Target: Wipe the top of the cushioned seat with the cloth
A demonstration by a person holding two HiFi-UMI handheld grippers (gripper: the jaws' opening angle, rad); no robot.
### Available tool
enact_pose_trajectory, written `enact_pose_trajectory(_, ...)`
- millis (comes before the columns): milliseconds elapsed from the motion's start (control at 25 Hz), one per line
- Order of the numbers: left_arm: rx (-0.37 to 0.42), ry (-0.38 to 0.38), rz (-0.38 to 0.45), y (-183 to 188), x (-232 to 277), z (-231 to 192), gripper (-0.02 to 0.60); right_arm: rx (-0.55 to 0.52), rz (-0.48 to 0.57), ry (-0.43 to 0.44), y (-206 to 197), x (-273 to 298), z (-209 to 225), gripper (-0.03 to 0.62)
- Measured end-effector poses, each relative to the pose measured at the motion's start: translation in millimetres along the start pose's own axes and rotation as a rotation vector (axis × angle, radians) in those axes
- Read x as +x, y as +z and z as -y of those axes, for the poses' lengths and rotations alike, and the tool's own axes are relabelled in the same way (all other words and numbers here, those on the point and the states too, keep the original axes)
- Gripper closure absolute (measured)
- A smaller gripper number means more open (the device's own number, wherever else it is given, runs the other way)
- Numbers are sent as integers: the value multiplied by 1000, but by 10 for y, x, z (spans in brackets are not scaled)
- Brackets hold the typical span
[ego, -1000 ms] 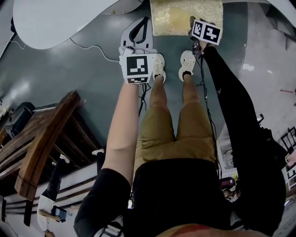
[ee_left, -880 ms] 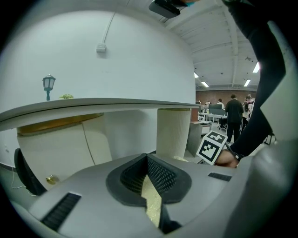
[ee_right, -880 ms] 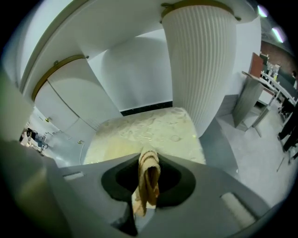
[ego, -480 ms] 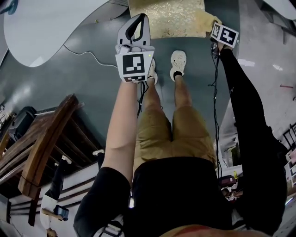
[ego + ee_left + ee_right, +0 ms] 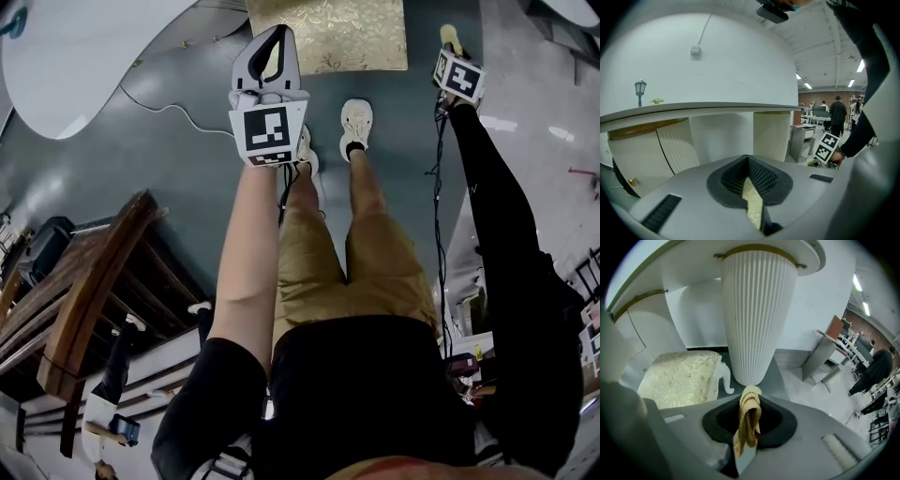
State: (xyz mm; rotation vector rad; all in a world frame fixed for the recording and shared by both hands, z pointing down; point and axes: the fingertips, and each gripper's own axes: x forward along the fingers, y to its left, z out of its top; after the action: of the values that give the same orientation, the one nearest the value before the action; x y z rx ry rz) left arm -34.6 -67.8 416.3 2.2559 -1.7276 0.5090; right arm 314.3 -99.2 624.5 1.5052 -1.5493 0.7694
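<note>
The right gripper (image 5: pixel 749 405) pinches a mustard-yellow cloth (image 5: pixel 748 425), a soft folded strip that pokes up through the closed jaws and droops toward the camera. Straight ahead of it rises a white fluted pedestal (image 5: pixel 757 310), which tapers downward and has a gold band where it meets the white tabletop (image 5: pixel 75 47). This column blocks the way forward.

The cushioned seat (image 5: pixel 679 378) lies ahead and to this gripper's left. It is low and square, covered in cream-gold brocade with a leafy pattern, and stands on a curved white leg (image 5: pixel 724 378). The cloth is clear of it.

The left gripper (image 5: pixel 749 161) has its ribbed black pads together at the tips and grips nothing; a sliver of patterned fabric shows through the slit behind them. In the head view the seat sits just beyond its tips, between the two grippers. A thin cable (image 5: pixel 178 108) runs over the glossy grey floor (image 5: pixel 159 169) to its left, and a dark wooden chair (image 5: pixel 84 300) stands well behind it.
</note>
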Motion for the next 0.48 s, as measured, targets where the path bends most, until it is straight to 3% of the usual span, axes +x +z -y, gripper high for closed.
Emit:
enact_pose_trajectory(240,1,-10,10,-47,-141,-79,575,51,90,74,83,-339,-233,537)
enact_pose_trajectory(480,0,3,10,-131,-445,-396,575,81,141,165,134,-707,-936,537)
